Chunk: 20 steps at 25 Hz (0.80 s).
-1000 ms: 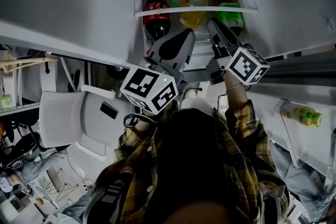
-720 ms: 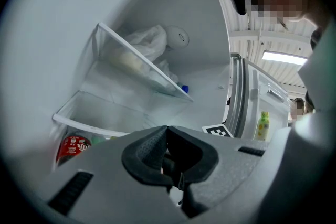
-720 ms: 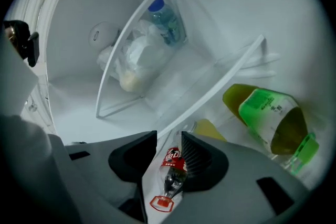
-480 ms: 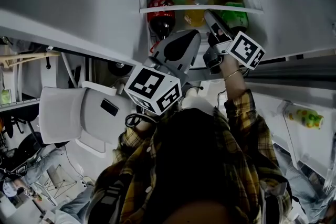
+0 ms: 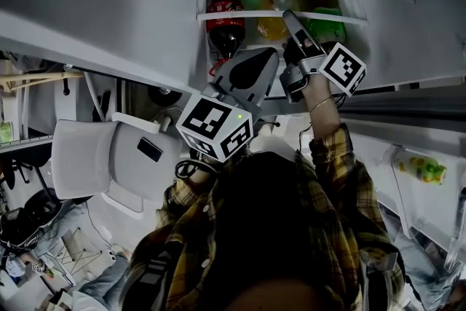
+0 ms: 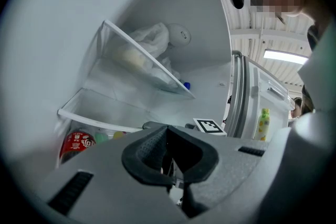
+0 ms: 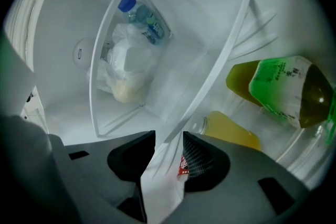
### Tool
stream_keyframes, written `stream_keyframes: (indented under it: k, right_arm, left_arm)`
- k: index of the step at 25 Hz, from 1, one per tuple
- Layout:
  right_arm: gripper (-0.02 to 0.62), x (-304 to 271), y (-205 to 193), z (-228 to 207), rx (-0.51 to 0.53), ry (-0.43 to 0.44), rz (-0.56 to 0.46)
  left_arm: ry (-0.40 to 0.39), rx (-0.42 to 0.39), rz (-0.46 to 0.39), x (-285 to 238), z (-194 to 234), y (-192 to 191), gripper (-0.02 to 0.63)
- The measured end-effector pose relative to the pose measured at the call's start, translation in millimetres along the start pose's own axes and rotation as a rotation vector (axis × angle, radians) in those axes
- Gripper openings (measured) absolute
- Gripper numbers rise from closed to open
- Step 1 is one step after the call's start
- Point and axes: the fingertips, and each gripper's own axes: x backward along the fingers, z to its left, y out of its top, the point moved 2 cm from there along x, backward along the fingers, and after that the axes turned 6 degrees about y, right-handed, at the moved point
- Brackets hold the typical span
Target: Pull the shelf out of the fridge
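Shelf: the glass shelf [image 5: 247,14] with the white front rim [image 7: 220,60] sits pushed into the fridge. It is under the upper shelf [image 7: 105,44] and above the cola bottle [image 5: 222,22] and the green tea bottle [image 7: 283,86].
Handling: I judge it stiff, slick and breakable, with some weight. It should slide straight on its side rails and may tip once it comes free.
Where to hold: the white rim near its middle, since plastic gives my pads more bite than bare glass.
Right claw [image 7: 169,139]: spread wide, with the rim running between the pads. I see no squeeze on it yet.
Left claw [image 6: 168,136]: pads together and empty, hanging just outside the fridge, lower than the shelf.
Arm pose: my right forearm reaches up and forward to the rim in its plaid sleeve, while my left is tucked closer to my chest.
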Motion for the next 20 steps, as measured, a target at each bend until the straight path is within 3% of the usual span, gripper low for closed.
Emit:
stream_keyframes:
  k: [12,20]
  right_arm:
    - [0.152,-31.4,18.7,-6.8,-0.039,0.004,-0.022]
    - [0.149,-42.5,30.2,-16.3,-0.086,-0.054,-0.100]
  left_arm:
    - [0.021,0.001,-0.021,-1.9,6.2,4.3,0.003]
    - [0.033,0.008,-0.026,-0.7,10.9,6.5,0.003]
